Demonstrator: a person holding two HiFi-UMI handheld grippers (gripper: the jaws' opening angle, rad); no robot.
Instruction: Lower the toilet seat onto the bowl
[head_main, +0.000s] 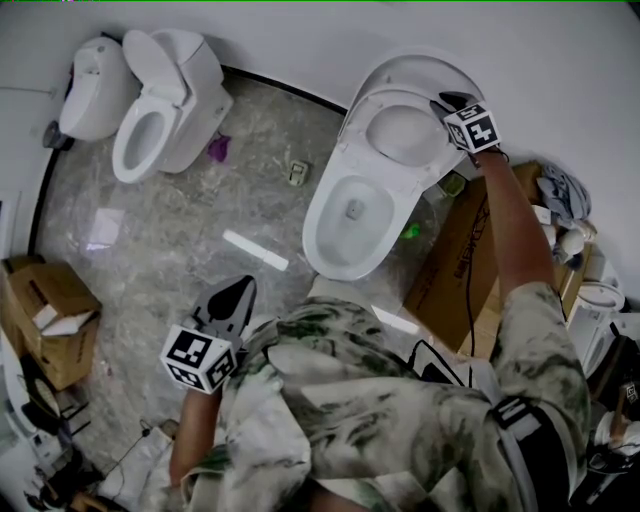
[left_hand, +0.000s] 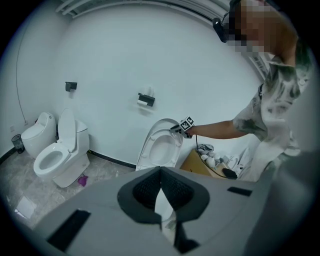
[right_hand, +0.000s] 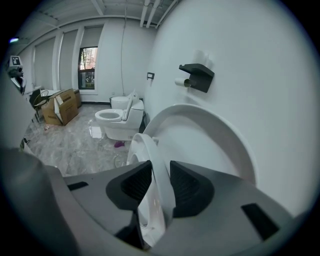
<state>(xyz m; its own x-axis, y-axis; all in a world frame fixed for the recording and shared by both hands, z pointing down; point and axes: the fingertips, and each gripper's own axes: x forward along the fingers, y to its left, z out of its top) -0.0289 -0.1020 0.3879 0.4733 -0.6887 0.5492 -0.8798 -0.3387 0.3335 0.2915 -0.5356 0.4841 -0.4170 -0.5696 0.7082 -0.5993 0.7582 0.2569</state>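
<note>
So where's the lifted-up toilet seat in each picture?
Head view: upper right, the toilet seat by the right tool.
Left gripper view: middle, far off, standing up.
Right gripper view: bottom middle, pinched in that tool.
Shared landmark: the second toilet, left of it in all three.

The right arm (head_main: 512, 235) stretches out ahead, bare from the patterned sleeve (head_main: 545, 330) to the wrist. Its hand is hidden behind the marker cube (head_main: 472, 127). The right gripper (head_main: 447, 101) points forward and down, and its jaws grip the rim of the toilet seat (right_hand: 147, 150), one pad against each face. The left arm (head_main: 192, 440) is bent, low beside the body. The left gripper (head_main: 240, 288) points forward and down, its jaws meeting at the tips with nothing between them.
</note>
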